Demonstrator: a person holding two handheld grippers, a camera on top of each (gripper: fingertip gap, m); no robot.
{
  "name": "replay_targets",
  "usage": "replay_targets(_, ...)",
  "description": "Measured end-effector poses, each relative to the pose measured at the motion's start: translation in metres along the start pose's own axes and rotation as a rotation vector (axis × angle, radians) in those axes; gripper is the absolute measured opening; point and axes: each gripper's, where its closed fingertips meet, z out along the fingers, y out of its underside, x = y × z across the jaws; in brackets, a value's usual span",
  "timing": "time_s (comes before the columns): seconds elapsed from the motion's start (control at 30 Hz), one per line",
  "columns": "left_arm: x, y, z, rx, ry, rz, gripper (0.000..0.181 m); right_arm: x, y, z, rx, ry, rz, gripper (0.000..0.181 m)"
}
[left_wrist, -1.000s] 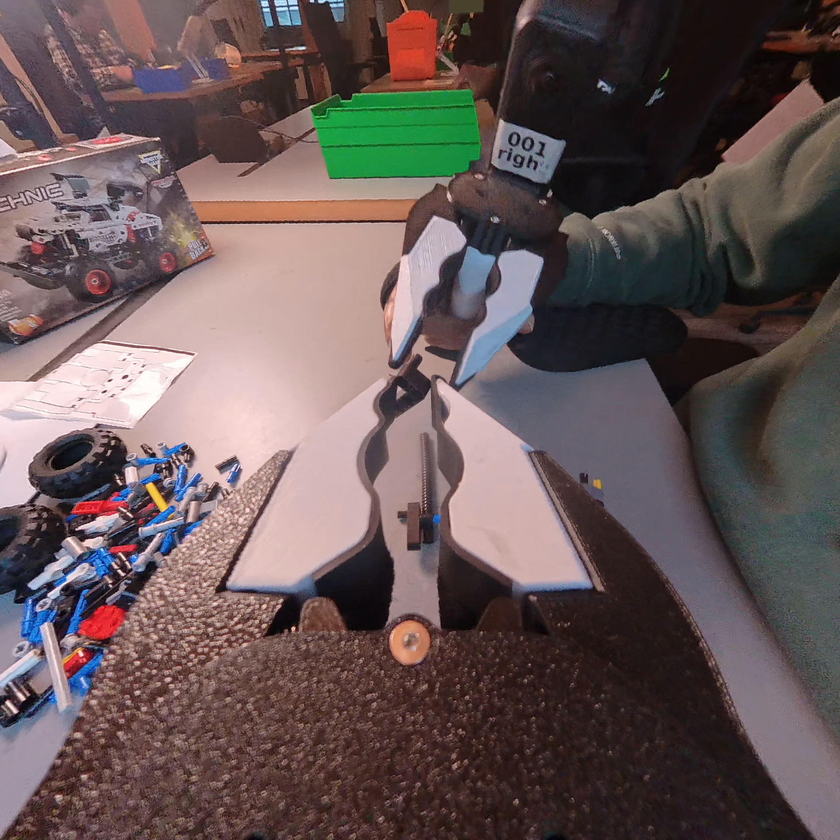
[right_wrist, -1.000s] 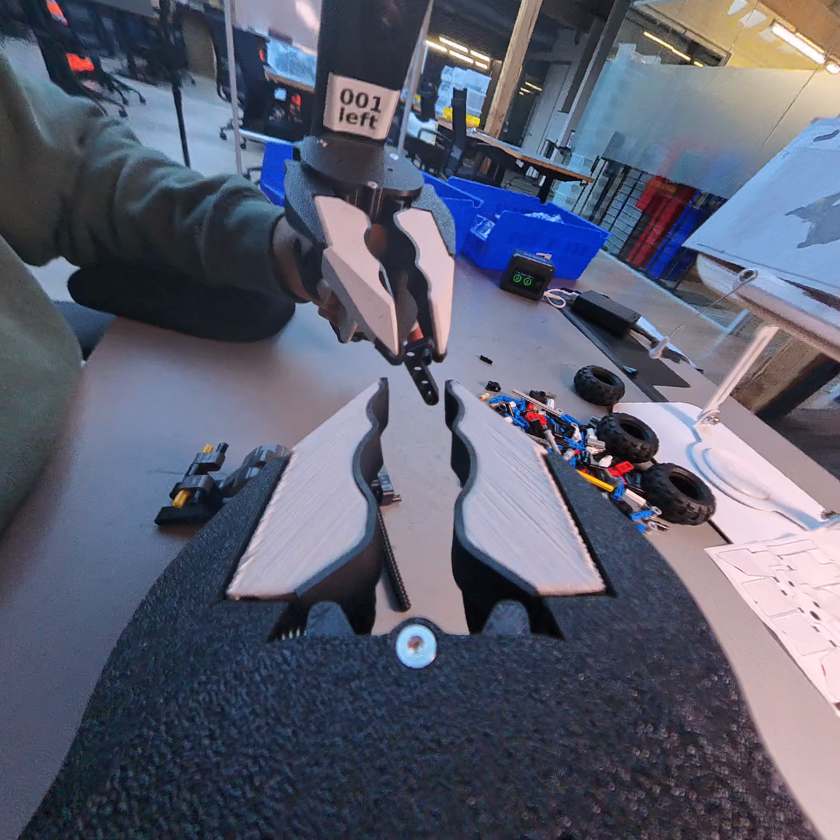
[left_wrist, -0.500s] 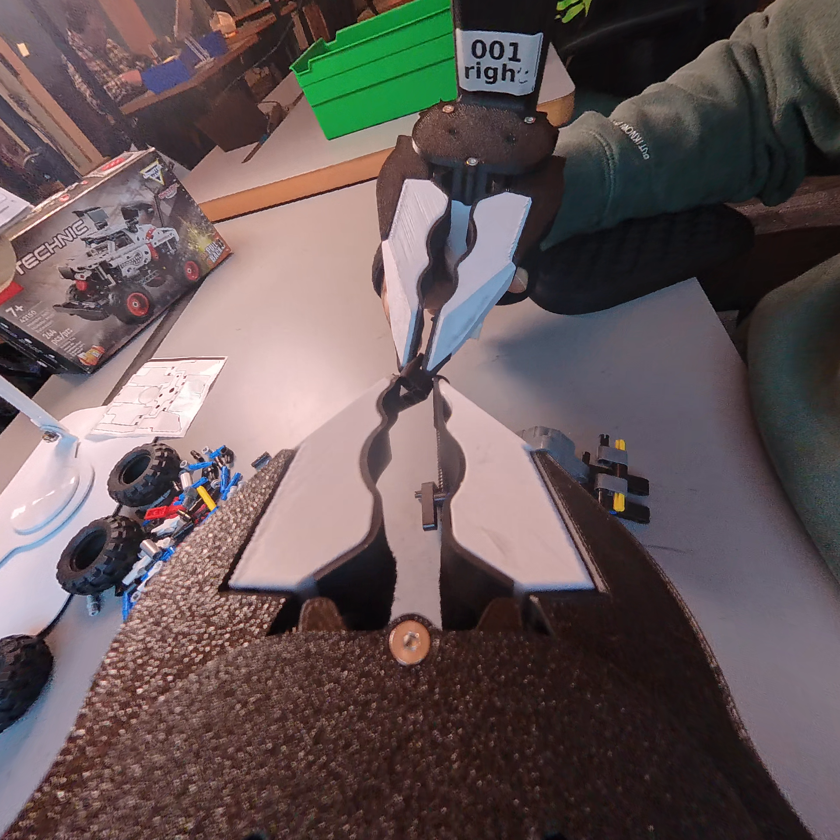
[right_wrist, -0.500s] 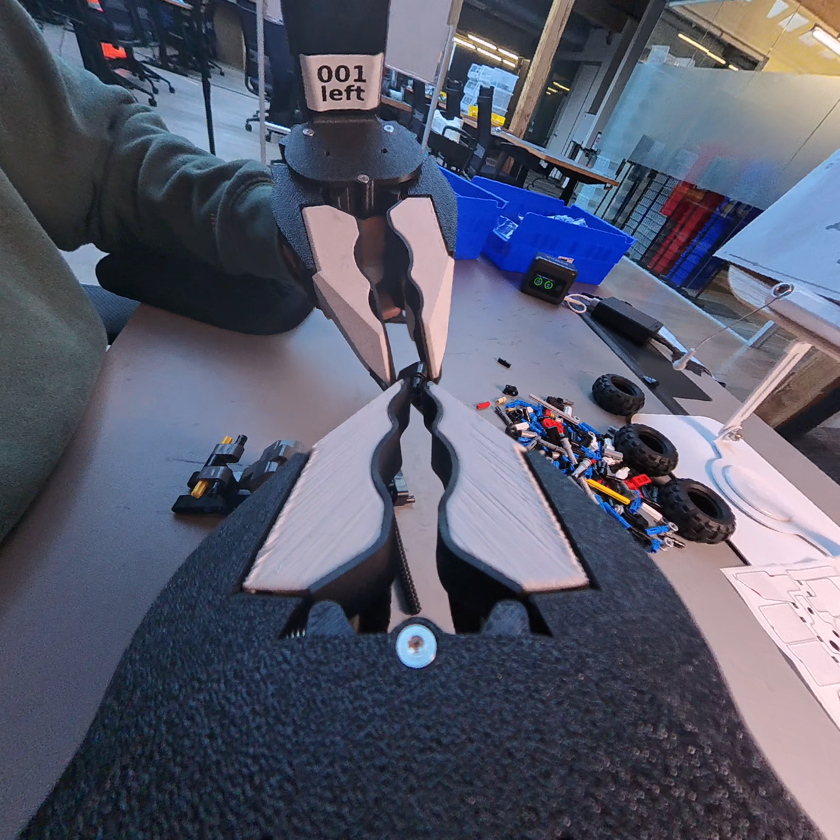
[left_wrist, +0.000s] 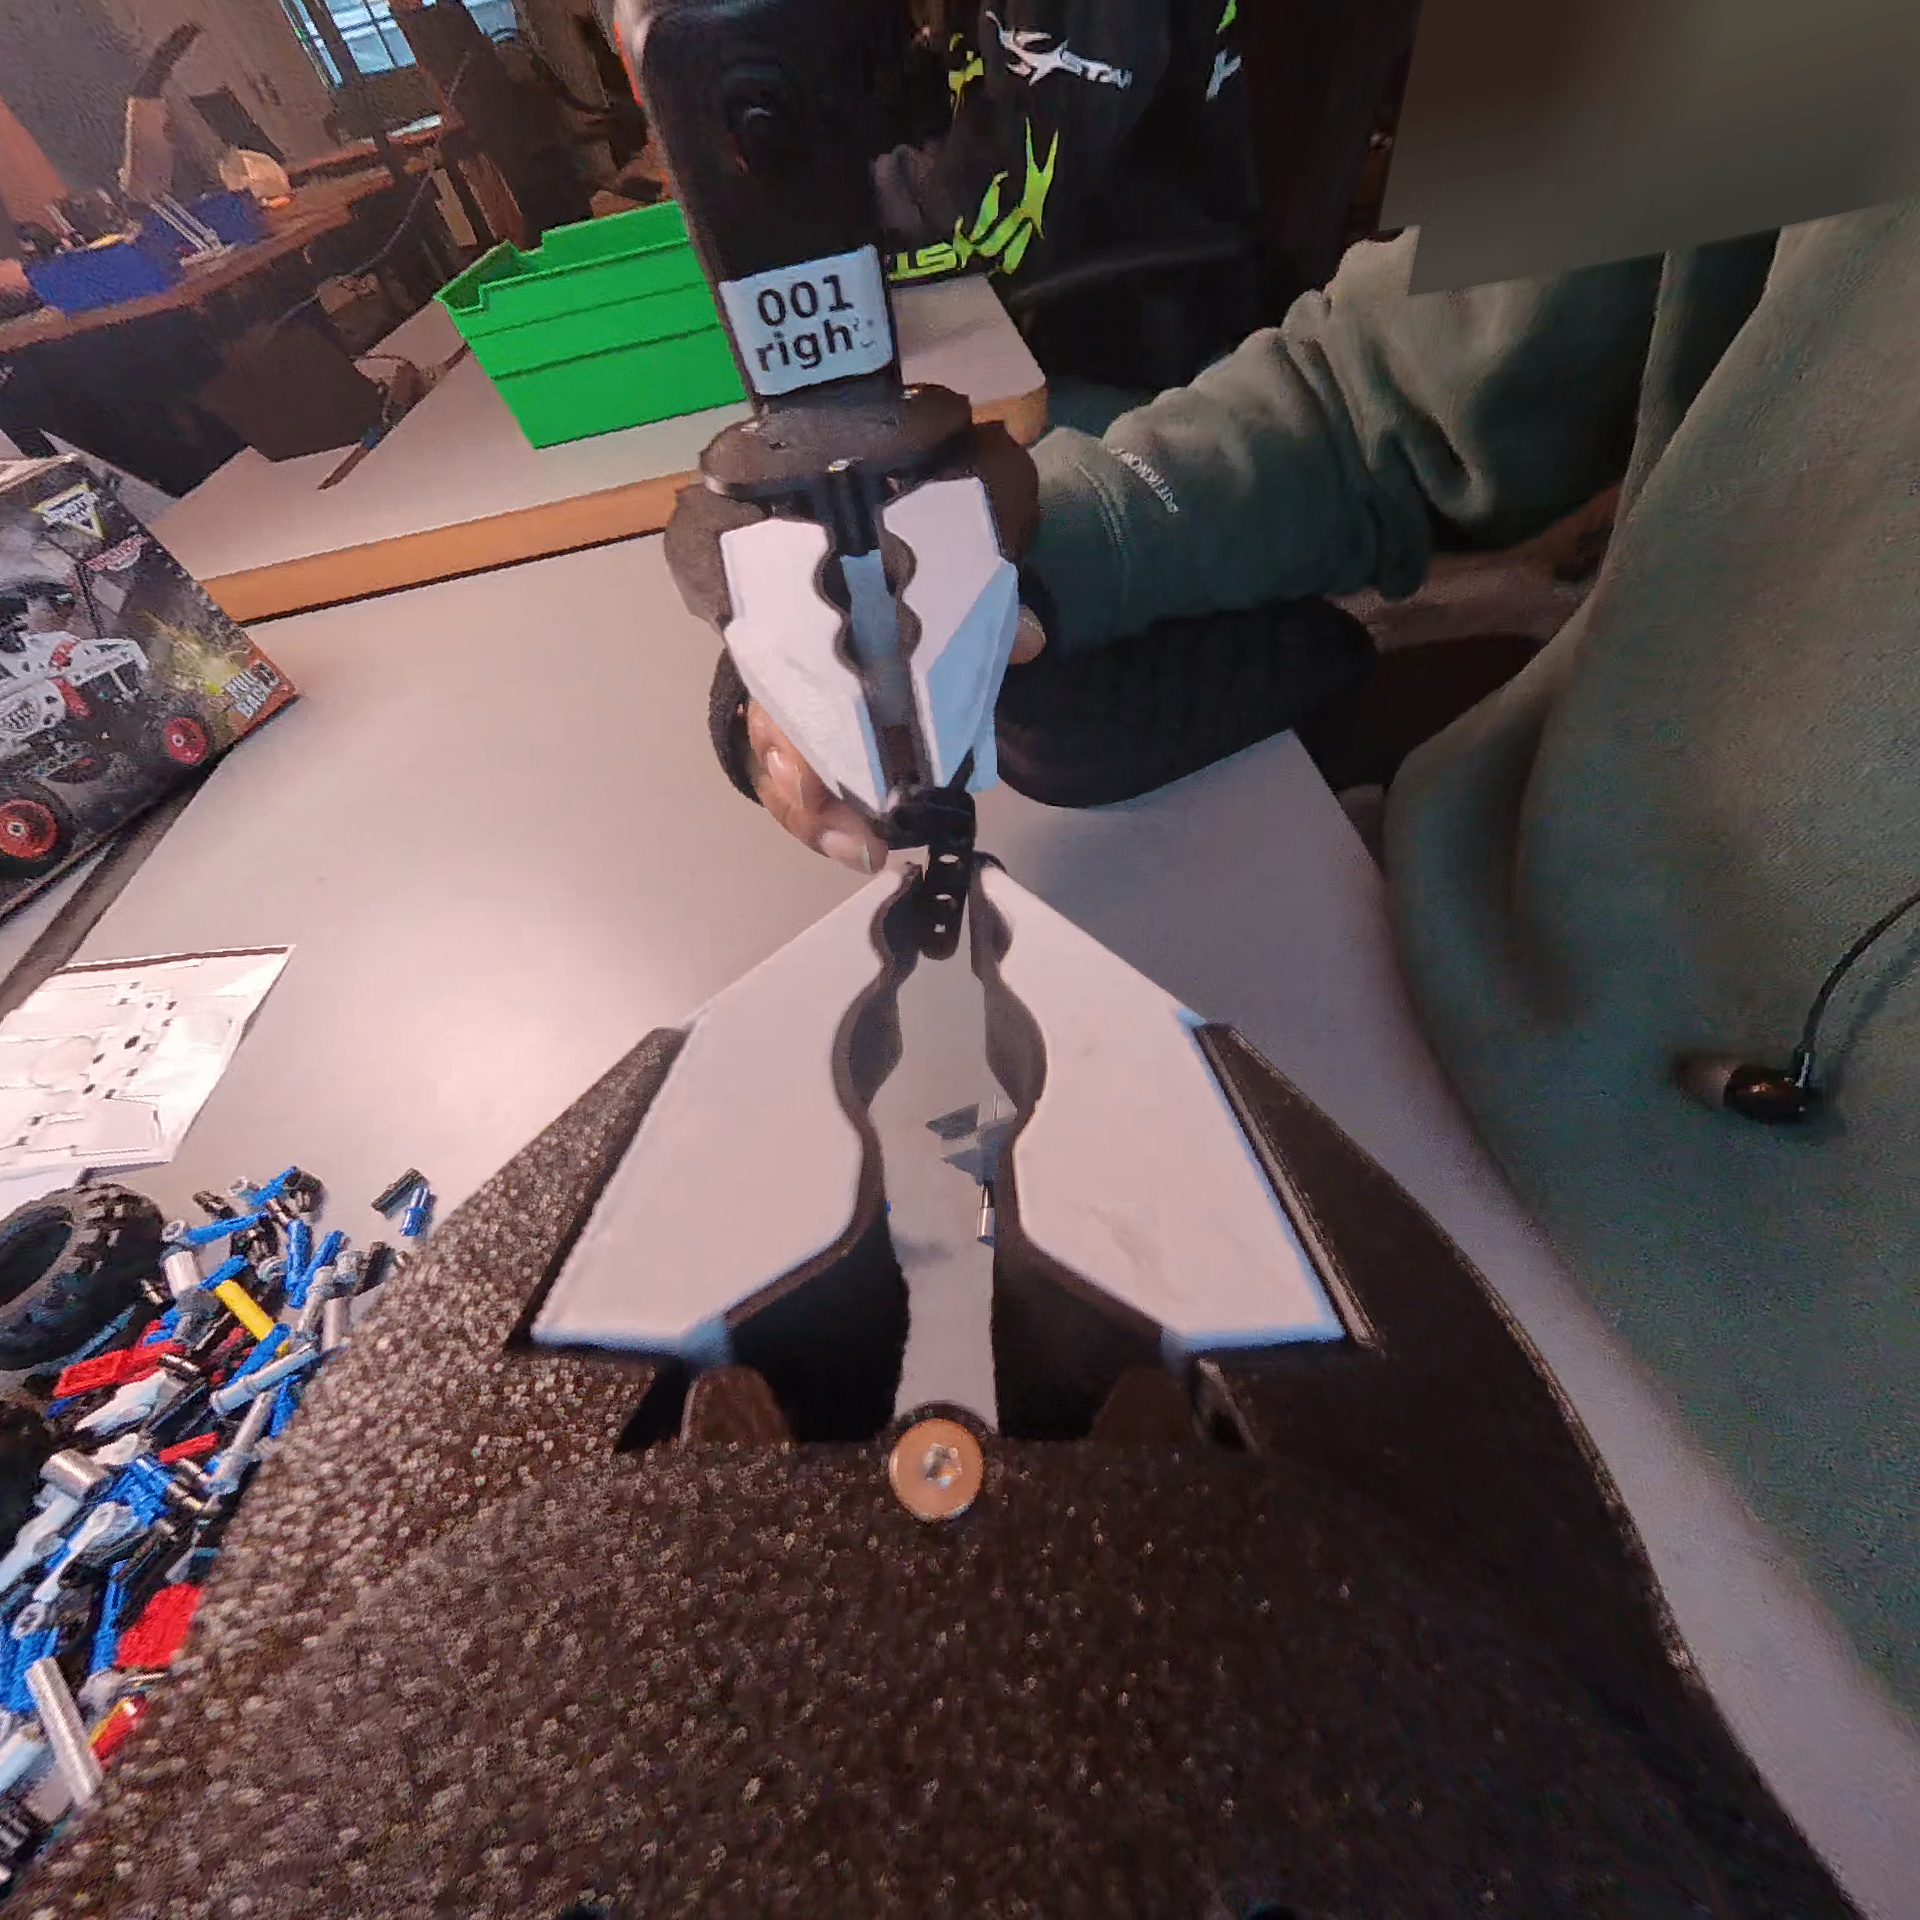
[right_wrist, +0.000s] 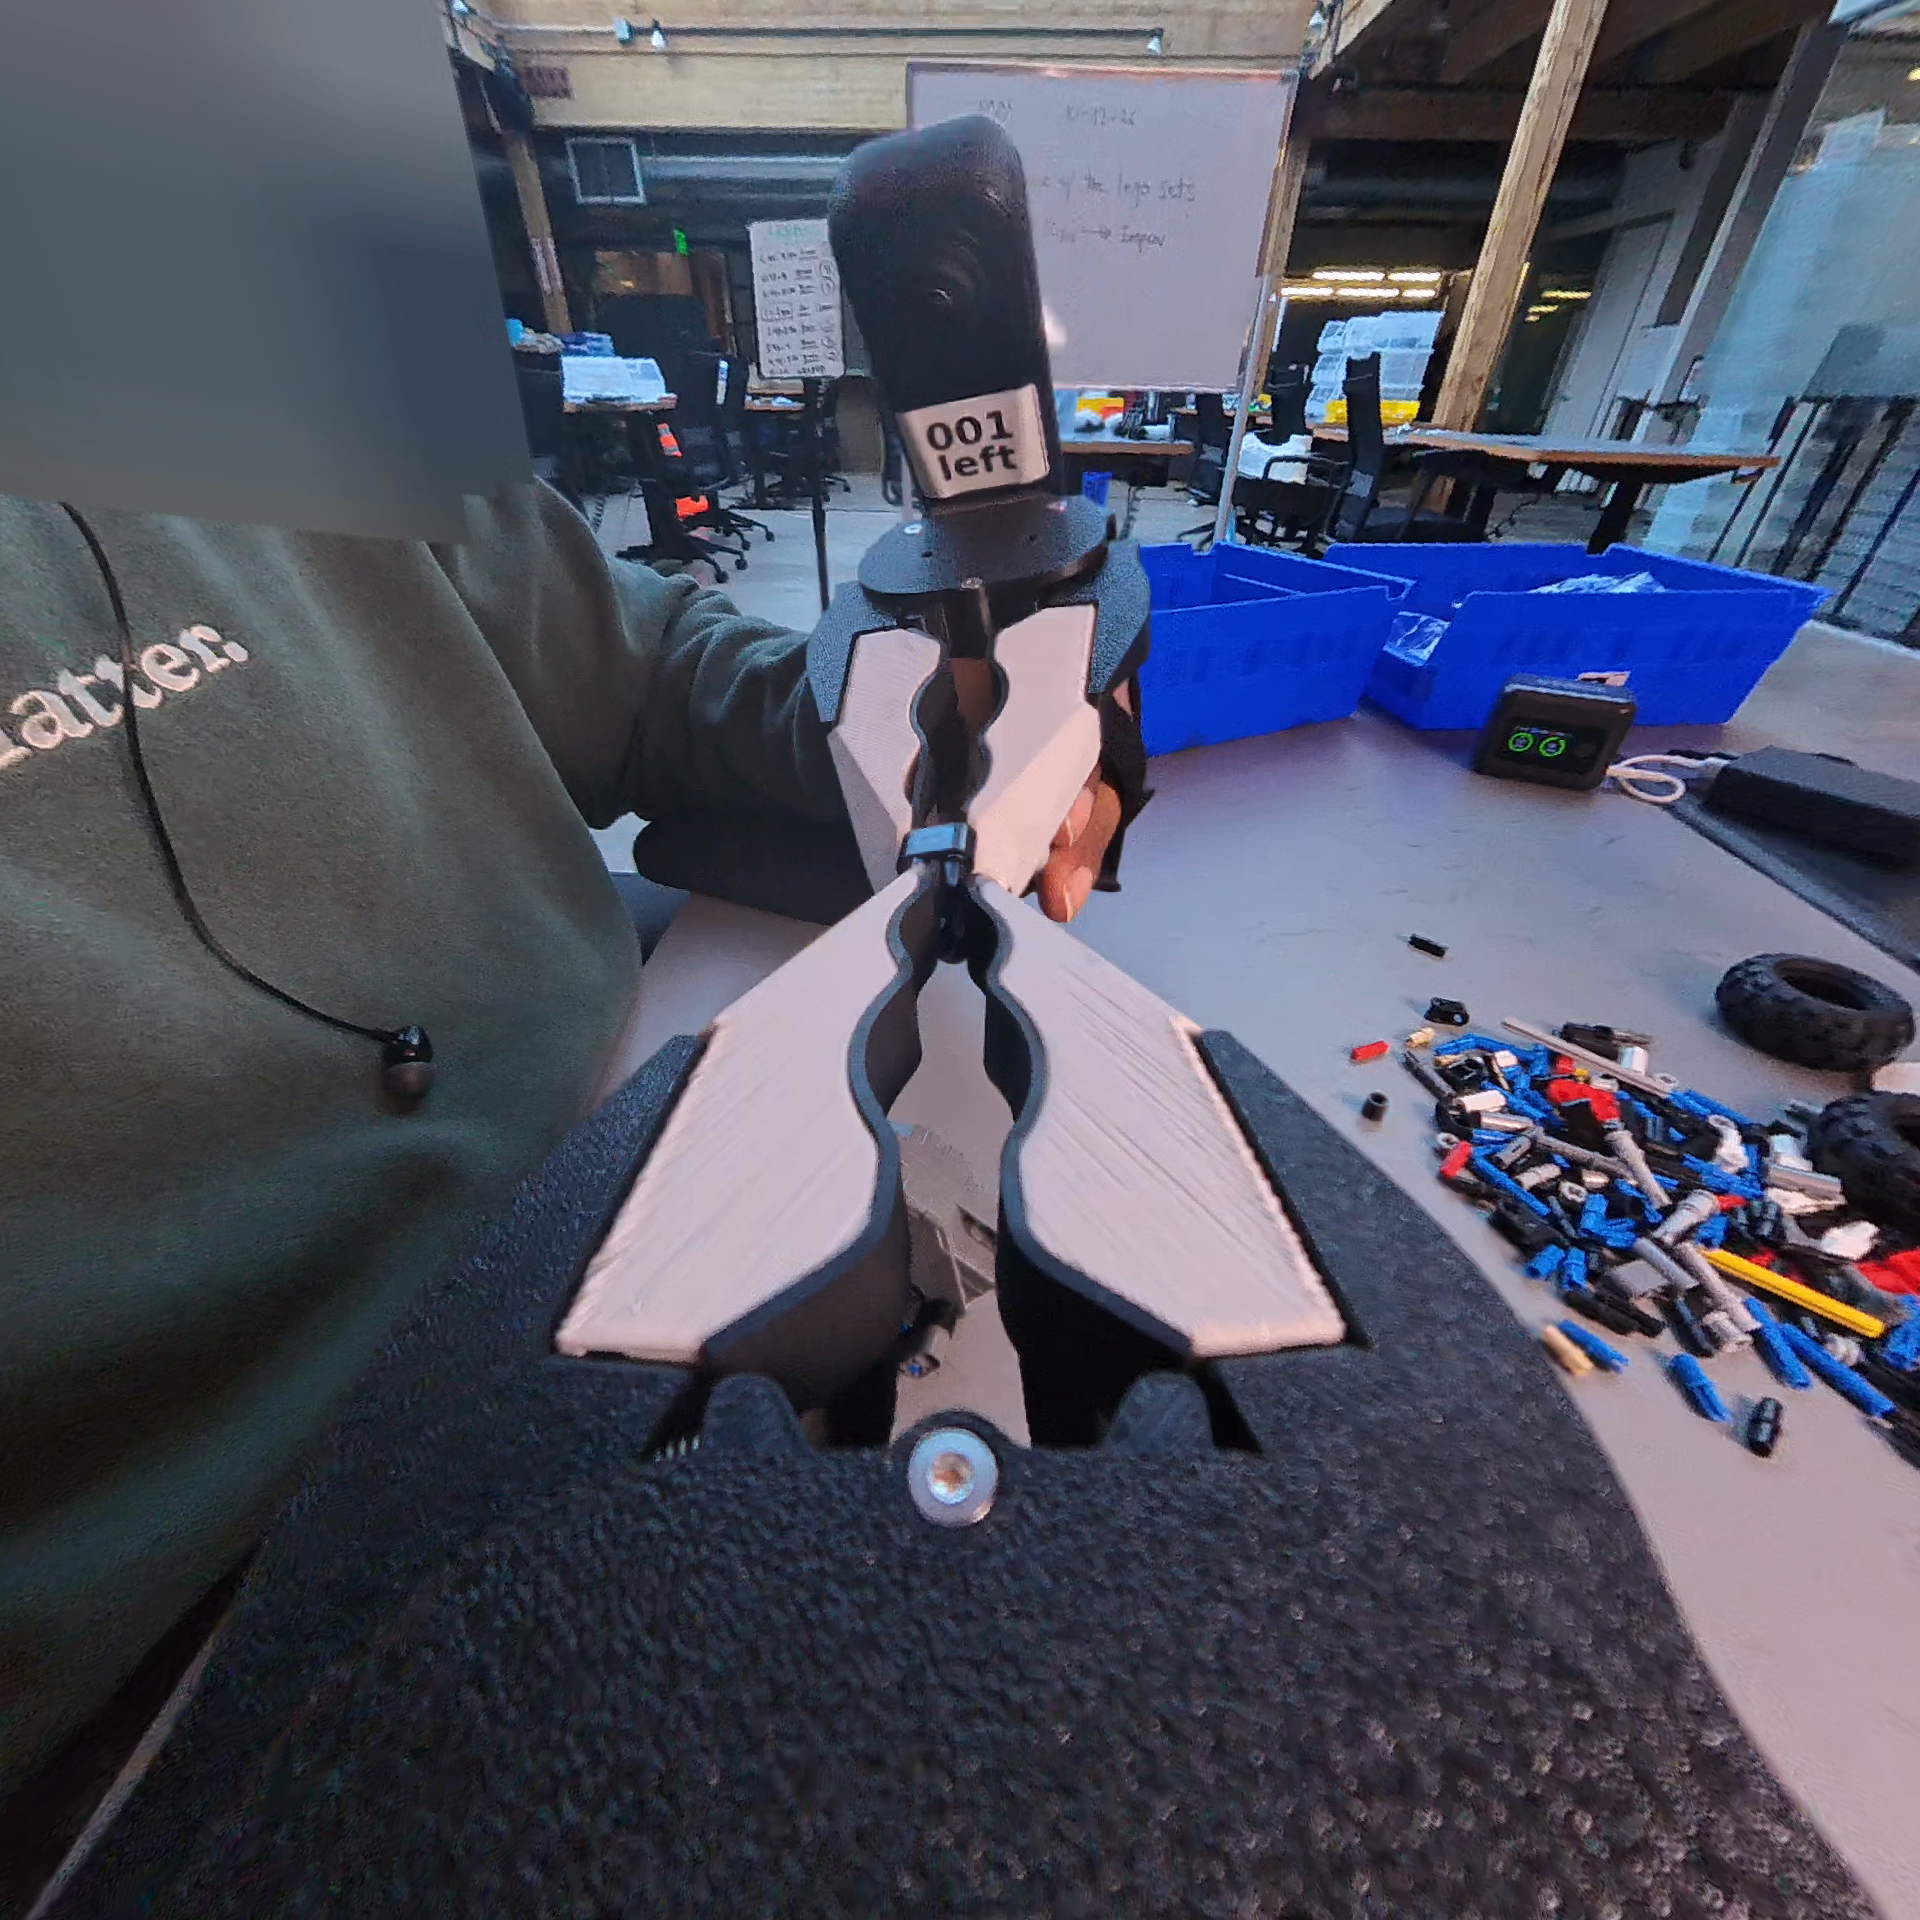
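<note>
While grippers meet, loose parts pile (right_wrist: 1683, 1195), tyre (right_wrist: 1813, 1008), blue bins (right_wrist: 1455, 634)

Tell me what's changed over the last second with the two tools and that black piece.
The right tool closed: its fingers stood apart a second ago and now pinch the black beam, which the left tool still grips at its tips. Both tools tilted upward, tip to tip, lifting the beam off the grey table. The loose parts pile and tyres have not visibly moved.

Both tools (left_wrist: 938, 902) (left_wrist: 920, 792) tip-to-tip, clamped on black beam (left_wrist: 940, 873).
</note>
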Motion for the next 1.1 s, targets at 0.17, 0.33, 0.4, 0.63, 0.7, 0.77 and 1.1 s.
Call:
replay_targets(0.17, 0.001, -0.020, -0.007, 0.100, -0.042, 0.029, 0.006, -0.005, -0.011, -0.005, 0.071, -0.086, 0.101, 0.002)
replay_targets(0.33, 0.002, -0.035, -0.010, 0.151, -0.087, 0.058, 0.005, -0.008, -0.020, -0.007, 0.145, -0.144, 0.181, 0.002)
replay_targets(0.4, 0.001, -0.039, -0.011, 0.159, -0.099, 0.059, 0.005, -0.008, -0.020, -0.008, 0.131, -0.141, 0.165, 0.002)
replay_targets(0.63, -0.039, -0.071, -0.084, 0.330, -0.251, -0.009, 0.006, 0.031, 0.020, -0.006, -0.139, 0.103, -0.012, 0.002)
replay_targets(0.7, -0.058, -0.053, -0.087, 0.292, -0.312, -0.065, 0.006, 0.065, 0.033, -0.006, -0.277, 0.234, -0.103, 0.003)
replay_targets(0.77, -0.076, -0.037, -0.090, 0.253, -0.363, -0.103, 0.007, 0.100, 0.045, -0.007, -0.365, 0.338, -0.136, 0.003)
replay_targets(1.1, -0.107, 0.043, -0.079, 0.020, -0.431, -0.214, 0.007, 0.219, 0.116, 0.010, -0.703, 0.526, -0.191, 0.020)
